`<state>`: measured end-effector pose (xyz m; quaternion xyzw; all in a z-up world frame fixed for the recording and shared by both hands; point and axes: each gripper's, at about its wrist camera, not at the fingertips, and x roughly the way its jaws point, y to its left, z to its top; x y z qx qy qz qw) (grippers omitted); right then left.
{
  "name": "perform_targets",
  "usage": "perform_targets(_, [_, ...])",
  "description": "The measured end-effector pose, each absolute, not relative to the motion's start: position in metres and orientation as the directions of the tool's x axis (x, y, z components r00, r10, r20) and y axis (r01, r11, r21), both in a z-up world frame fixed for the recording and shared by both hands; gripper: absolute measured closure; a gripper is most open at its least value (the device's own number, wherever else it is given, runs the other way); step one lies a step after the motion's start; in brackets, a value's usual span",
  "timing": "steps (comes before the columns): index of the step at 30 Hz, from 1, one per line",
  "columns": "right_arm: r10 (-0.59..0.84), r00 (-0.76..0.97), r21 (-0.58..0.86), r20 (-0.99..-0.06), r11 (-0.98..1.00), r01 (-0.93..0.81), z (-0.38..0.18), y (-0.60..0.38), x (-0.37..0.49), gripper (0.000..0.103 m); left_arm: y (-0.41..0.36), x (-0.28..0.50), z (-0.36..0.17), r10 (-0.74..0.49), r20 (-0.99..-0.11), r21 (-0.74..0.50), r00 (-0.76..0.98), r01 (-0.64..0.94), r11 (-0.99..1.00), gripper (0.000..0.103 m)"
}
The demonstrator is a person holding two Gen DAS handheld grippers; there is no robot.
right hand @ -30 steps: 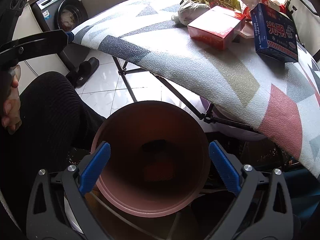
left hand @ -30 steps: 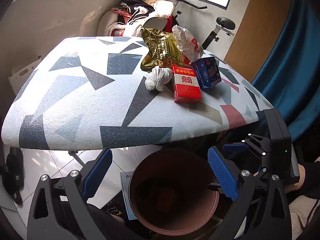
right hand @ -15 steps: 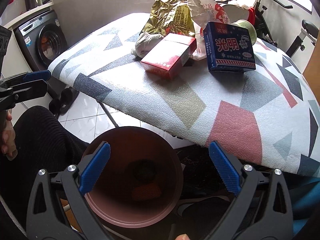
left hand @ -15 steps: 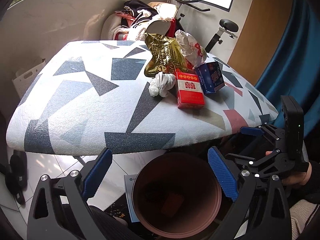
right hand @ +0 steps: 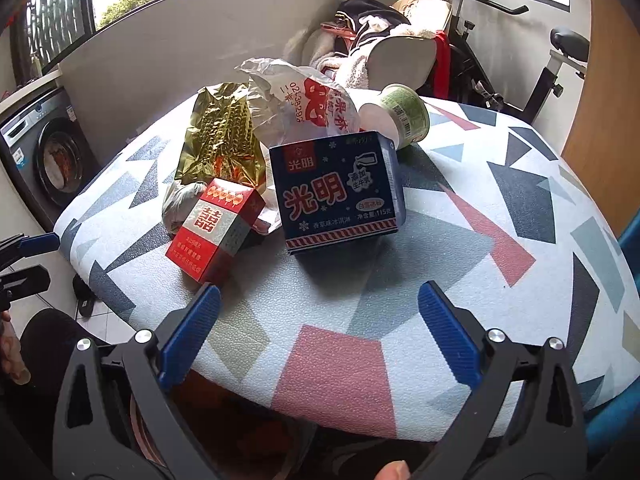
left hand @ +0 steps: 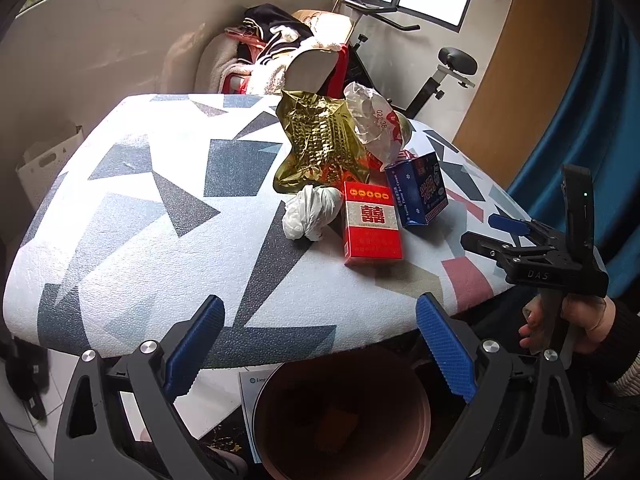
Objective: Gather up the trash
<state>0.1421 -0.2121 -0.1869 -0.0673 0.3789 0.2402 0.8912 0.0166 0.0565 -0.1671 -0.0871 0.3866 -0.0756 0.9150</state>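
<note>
Both hand-held grippers — left [left hand: 320, 344], right [right hand: 320, 330] — gaped wide and empty; the red box [left hand: 372, 226], blue carton [right hand: 340, 192] and wrappers lay uncollected on the counter [left hand: 140, 220] — bin [left hand: 340, 420] below.

left gripper [left hand: 320, 344] agape, right gripper [right hand: 318, 332] agape

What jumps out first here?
A cluster of trash mid-table: red box, blue carton, gold foil bag behind them, on a geometric-patterned table. Below its near edge sits a pink bin. Both tools, left and right, are open and empty.
</note>
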Motion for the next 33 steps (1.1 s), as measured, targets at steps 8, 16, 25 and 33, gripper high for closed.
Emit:
perform_targets(8, [0.356,0.634,0.028,-0.686,0.885,-0.465,-0.189,-0.189,0.19,0.006,0.048,0.044,-0.164,-0.179,-0.724,-0.202,0.666,0.043,0.978,0.009])
perform_targets(16, [0.345,0.6,0.037,-0.722,0.885,-0.464,-0.202,-0.179,0.223,0.007,0.028,0.064,-0.168,-0.16,-0.764,-0.152,0.625,0.067,0.986,0.009])
perform_targets(25, [0.367,0.609,0.072,-0.703,0.889,-0.452,-0.194,-0.194,0.211,0.019,0.018,0.075,-0.174,-0.152,-0.8,-0.136,0.58,0.072,0.988,0.009])
perform_targets(33, [0.402,0.631,0.101,-0.663,0.884,-0.457,-0.178,-0.213,0.182,0.019,0.007,0.084,-0.18,-0.191,-0.814,-0.162,0.548,0.101,0.982,0.009])
